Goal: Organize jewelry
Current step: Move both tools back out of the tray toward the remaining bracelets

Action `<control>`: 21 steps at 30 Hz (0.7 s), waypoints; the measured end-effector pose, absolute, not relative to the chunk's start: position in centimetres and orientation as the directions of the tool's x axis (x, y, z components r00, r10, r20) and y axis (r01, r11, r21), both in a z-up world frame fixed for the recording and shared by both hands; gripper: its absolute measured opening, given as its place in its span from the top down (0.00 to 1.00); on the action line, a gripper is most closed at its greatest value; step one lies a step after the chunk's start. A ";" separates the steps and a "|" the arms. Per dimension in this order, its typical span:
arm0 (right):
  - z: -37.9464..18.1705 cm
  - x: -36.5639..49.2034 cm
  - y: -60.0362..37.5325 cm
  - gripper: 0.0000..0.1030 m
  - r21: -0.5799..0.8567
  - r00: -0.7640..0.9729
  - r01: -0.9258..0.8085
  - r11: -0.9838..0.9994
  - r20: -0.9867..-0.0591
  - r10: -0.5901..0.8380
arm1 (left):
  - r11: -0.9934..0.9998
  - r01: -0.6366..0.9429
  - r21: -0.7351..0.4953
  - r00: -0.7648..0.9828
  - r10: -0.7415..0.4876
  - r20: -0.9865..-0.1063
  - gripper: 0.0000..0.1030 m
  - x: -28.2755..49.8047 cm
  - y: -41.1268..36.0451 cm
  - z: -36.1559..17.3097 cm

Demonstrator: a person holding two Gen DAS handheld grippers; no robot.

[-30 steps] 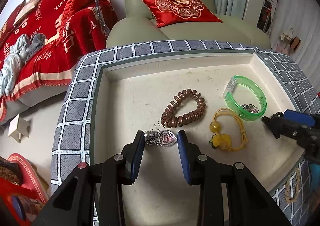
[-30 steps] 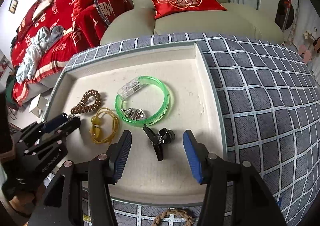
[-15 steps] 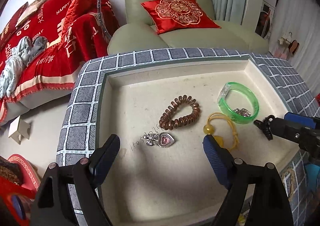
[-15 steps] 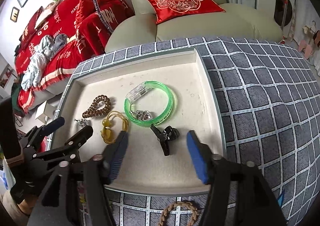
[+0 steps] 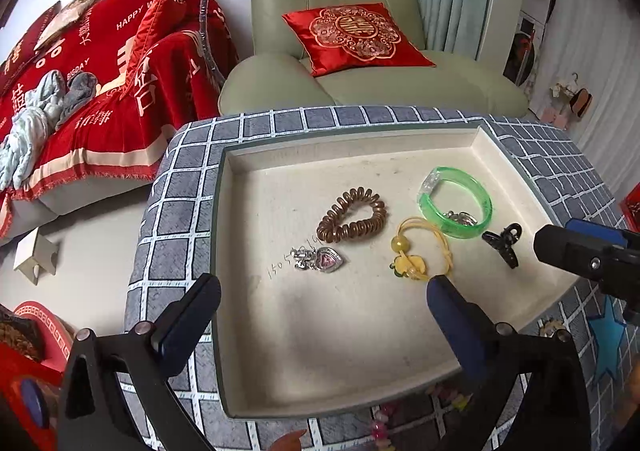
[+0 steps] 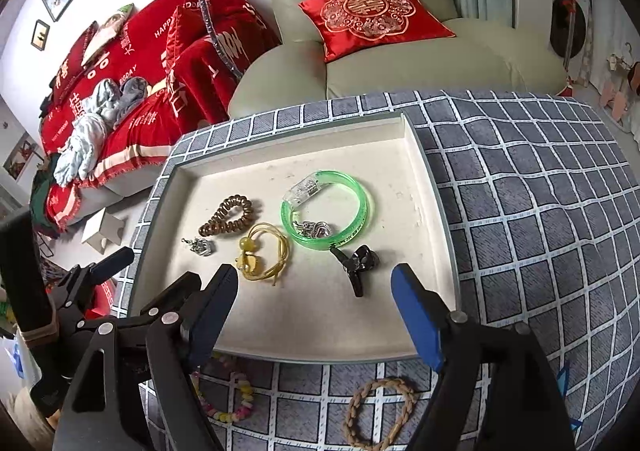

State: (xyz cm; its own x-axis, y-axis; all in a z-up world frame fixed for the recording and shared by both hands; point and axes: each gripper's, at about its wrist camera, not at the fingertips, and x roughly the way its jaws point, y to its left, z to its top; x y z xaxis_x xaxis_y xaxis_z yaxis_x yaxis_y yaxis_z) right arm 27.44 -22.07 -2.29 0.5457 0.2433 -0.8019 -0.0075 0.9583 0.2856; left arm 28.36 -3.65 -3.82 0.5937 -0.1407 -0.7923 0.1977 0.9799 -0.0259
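Releasing: both grippers have just been opening, and nothing lies between the jaws of either.
Left gripper (image 5: 324,299): spread wide and empty at the lower centre of its own view; the heart pendant (image 5: 320,260) lies free on the tray floor above it.
Right gripper (image 6: 316,287): released, empty; the black hair claw (image 6: 357,263) lies loose just above its jaws.
Tray (image 5: 352,145): shallow cream tray on the checked bench (image 6: 540,211), filling mid-frame.
Already in tray: brown coil hair tie (image 5: 352,216), yellow cord bracelet (image 5: 420,249), green bangle (image 5: 456,201) with a small silver charm inside its ring.
Still outside: braided bracelet (image 6: 378,411) and pastel bead bracelet (image 6: 232,395), on the cloth at the bottom of the right wrist view.
Doing it well: probably lift straight clear so the fingers do not drag the pendant or claw, then come down over a bracelet on the cloth with jaws wide, pinching one strand, not the fabric.
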 end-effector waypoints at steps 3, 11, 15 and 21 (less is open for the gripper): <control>-1.8 27.0 -22.2 0.19 0.294 0.556 -0.004 0.956 -0.794 0.247 | 0.980 0.196 -0.031 0.599 -0.145 -0.787 0.00 27.8 -3.4 -3.2; 0.0 24.8 -22.4 0.00 0.292 0.620 -0.017 0.956 -0.747 0.239 | 0.979 0.205 0.017 0.632 -0.120 -0.766 0.00 25.0 -3.1 -1.6; 0.1 24.0 -22.4 0.00 0.269 0.596 -0.016 0.963 -0.770 0.225 | 0.978 0.206 0.032 0.642 -0.110 -0.759 0.00 23.3 -2.9 -1.0; 0.3 21.6 -23.4 0.00 0.234 0.601 0.006 0.972 -0.778 0.184 | 0.983 0.182 0.016 0.648 -0.107 -0.754 0.00 21.2 -2.2 -0.7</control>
State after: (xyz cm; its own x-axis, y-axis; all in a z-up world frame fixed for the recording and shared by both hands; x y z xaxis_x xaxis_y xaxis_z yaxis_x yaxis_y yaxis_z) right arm 21.63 -23.44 0.31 0.6005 0.1835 -0.7783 0.0061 0.9722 0.2340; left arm 21.16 -2.19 -0.71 0.6482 -0.1075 -0.7538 0.1817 0.9832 0.0161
